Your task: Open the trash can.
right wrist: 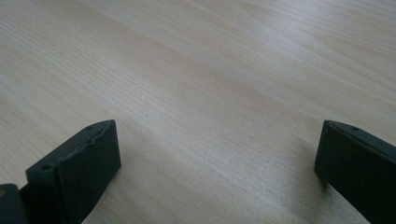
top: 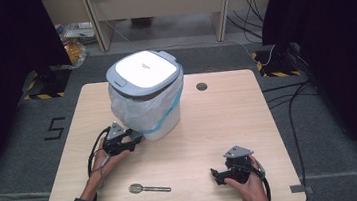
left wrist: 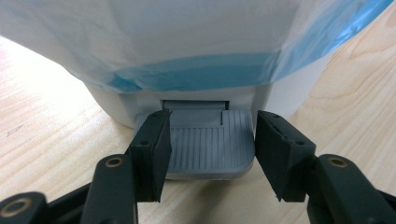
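Here, left tool (left wrist: 208, 154) agape astride pedal (left wrist: 210, 147)

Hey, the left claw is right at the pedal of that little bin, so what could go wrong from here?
1. The left claw straddles the pedal with its jaws open; pressing down may slip off the ribbed edge.
2. The bin stands free on the table, so a push might slide or tip it rather than lift the lid.
3. The bag hangs loose over the sides, near the pedal, and could snag.
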Available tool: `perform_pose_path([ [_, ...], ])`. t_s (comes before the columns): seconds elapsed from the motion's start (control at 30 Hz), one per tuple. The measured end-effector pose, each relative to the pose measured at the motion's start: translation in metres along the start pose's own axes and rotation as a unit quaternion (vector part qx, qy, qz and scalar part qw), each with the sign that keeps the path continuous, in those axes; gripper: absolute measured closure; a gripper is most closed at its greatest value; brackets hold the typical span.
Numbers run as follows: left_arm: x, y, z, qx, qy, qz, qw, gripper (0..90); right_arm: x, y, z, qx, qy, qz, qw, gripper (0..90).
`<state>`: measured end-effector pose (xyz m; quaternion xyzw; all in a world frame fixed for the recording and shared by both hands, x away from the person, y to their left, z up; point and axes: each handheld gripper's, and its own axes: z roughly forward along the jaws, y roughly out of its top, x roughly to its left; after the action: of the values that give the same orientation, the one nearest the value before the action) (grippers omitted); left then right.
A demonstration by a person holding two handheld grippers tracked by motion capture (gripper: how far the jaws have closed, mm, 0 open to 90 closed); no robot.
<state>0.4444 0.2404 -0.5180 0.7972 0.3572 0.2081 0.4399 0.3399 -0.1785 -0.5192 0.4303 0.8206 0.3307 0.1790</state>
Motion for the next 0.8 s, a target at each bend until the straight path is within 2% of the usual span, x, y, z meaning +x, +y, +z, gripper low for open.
perform_pose_path([
  [0.17, 0.0019, -0.0017, 0.0013, 0.001, -0.007, -0.007, 1.0, 46.0, 0.0, 0.0, 0.0, 0.0, 0.0, 0.0, 1.0, 0.4],
  [0.33, 0.002, -0.0006, 0.0039, 0.021, -0.008, -0.002, 0.9997, 45.8, 0.0, 0.0, 0.0001, -0.001, 0.001, 0.0, 1.0, 0.4],
  [0.47, 0.0036, -0.0007, 0.0039, 0.02, -0.014, -0.01, 0.9997, 45.8, 0.0, 0.0, 0.0002, -0.001, 0.0, 0.001, 1.0, 0.4],
  [0.8, 0.003, -0.0006, 0.004, 0.02, -0.011, -0.009, 0.9997, 45.8, 0.0, -0.0001, 0.0003, -0.001, 0.0, 0.0, 1.0, 0.4],
])
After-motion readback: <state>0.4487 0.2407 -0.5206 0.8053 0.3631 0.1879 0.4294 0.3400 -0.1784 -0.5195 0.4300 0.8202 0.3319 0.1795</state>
